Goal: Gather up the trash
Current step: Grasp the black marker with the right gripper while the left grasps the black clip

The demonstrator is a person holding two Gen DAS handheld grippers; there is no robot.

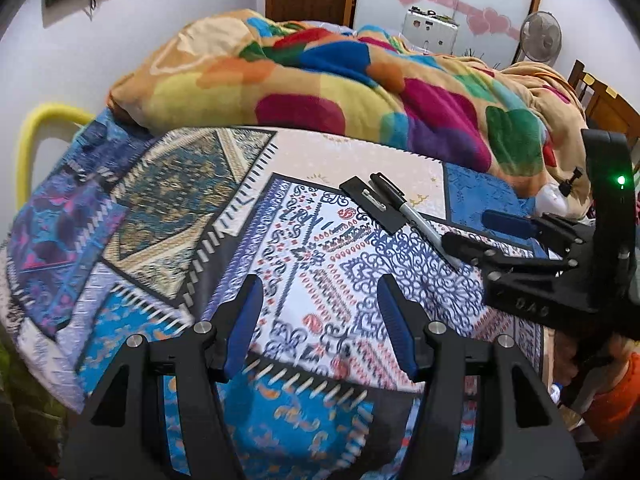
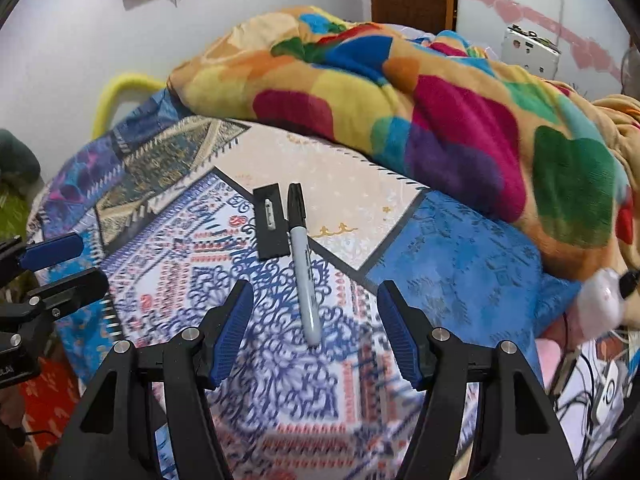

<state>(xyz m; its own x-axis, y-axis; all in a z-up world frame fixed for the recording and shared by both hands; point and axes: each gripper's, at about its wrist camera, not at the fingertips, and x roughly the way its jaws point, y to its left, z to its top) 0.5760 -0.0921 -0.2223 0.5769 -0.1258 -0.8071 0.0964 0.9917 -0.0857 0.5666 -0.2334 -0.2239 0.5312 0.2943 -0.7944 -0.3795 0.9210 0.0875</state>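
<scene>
Blue ribbed pads on both grippers, black plastic frames, both spread with nothing between the jaws. Right gripper (image 2: 316, 328) sits over the marker (image 2: 303, 268): tail end lies between the spread fingertips, cap end out at 12 o'clock. Long axis runs roughly 12-to-6 in the right wrist view, near parallel to the fingers, so closing across the barrel looks workable as is. Right clearly nearer; left gripper (image 1: 320, 320) hangs over bare bedcover, marker (image 1: 416, 216) off at 1 o'clock from it. Marker: slim grey cylinder, glossy black cap, smooth and likely to roll on cloth. Touching its cap end on the 9 o'clock side: flat black rectangular card (image 2: 271, 222) with a small white clip-like piece, thin, hard to pinch off fabric. Bedcover (image 2: 280, 380) patterned blue, white, red, woven, soft under load. Further out at 12 to 2 o'clock: bunched fleece blanket (image 2: 400, 92), multicolour patches, plush. Behind that, pale wall, wooden door.
</scene>
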